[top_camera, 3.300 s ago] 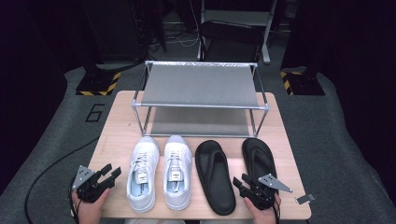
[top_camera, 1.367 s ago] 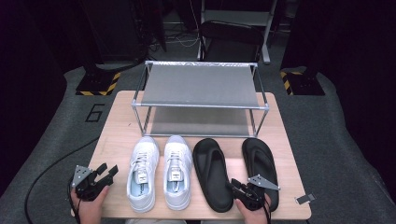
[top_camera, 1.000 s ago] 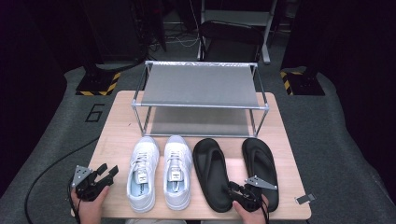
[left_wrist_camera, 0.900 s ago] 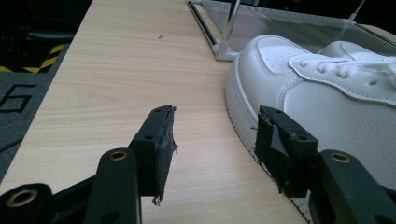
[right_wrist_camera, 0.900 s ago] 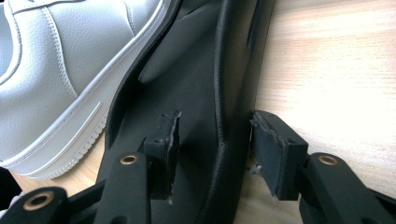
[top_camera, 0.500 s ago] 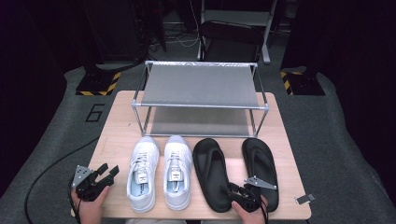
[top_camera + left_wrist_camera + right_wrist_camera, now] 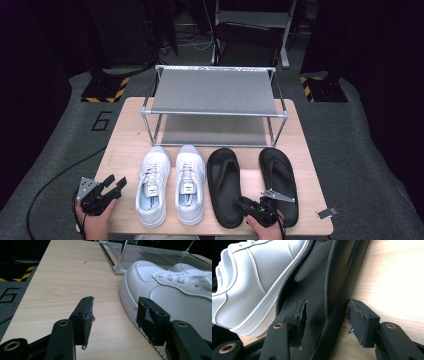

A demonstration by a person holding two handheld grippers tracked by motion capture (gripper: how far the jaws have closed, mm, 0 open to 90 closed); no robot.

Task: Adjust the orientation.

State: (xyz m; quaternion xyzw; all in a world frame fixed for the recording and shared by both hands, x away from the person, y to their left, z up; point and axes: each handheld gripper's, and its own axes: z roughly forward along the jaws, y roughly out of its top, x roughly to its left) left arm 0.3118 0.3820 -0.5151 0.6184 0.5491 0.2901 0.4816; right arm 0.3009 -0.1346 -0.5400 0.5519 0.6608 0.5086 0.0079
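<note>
Reaching at the near edge of the wooden table (image 7: 125, 130), the right gripper (image 7: 248, 204) sits at the heel end of the left black flip-flop (image 7: 224, 182). In the right gripper view its two jaws stand spread, one on each side of the raised edge of this flip-flop (image 7: 329, 290): one pad is over the footbed and the other is over the bare wood just beside the sole. The pads do not press on the rubber; a gap shows on both sides, so nothing is pinched.

This flip-flop lies flat on the table with its toe toward the metal shoe rack (image 7: 215, 102). It is between the right white sneaker (image 7: 190, 182) and the second black flip-flop (image 7: 279, 180). In the right gripper view the side of the sneaker (image 7: 254, 277) is just beside the black sole, and I cannot tell if they touch.

The left gripper (image 7: 112, 186) is at the near left corner of the table, beside the left white sneaker (image 7: 152, 185). In the left gripper view its jaws are also spread, with only the bare table surface (image 7: 62, 285) between them. One pad is close to the sole edge of this sneaker (image 7: 160, 290), but it holds nothing.

Both shelves of the rack are behind the four shoes, which lie in one row side by side.
</note>
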